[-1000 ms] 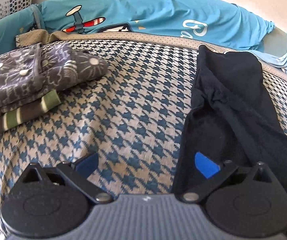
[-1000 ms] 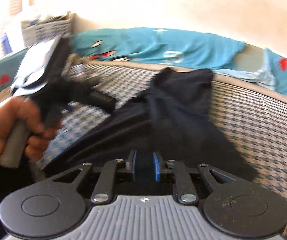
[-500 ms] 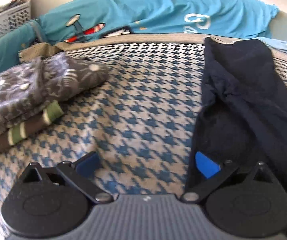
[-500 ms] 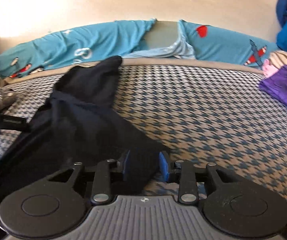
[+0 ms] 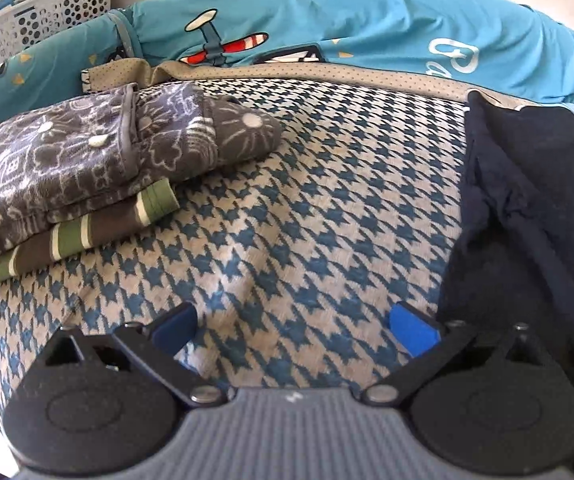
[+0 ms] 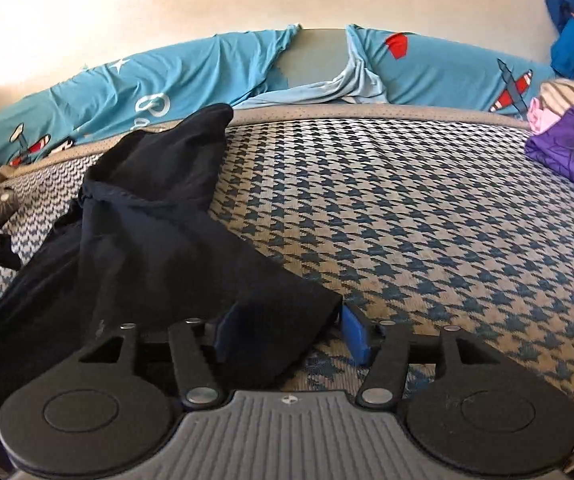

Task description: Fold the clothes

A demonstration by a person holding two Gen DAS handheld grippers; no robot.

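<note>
A black garment lies crumpled lengthwise on the houndstooth blanket. It fills the right side of the left wrist view. My left gripper is open over bare blanket, and the garment's edge sits just right of its right pad. In the right wrist view the black garment spreads from the centre to the left. Its near corner lies loosely between the spread fingers of my right gripper, which is open.
A folded pile sits at the left: a grey patterned garment on a green-striped one. A white basket and teal bedding lie behind. A purple cloth rests at the right and a blue jacket hangs above it.
My right gripper has gone from shut on the black garment's corner to open, and the corner now rests on the blanket. The left gripper stayed open and shifted slightly left.
</note>
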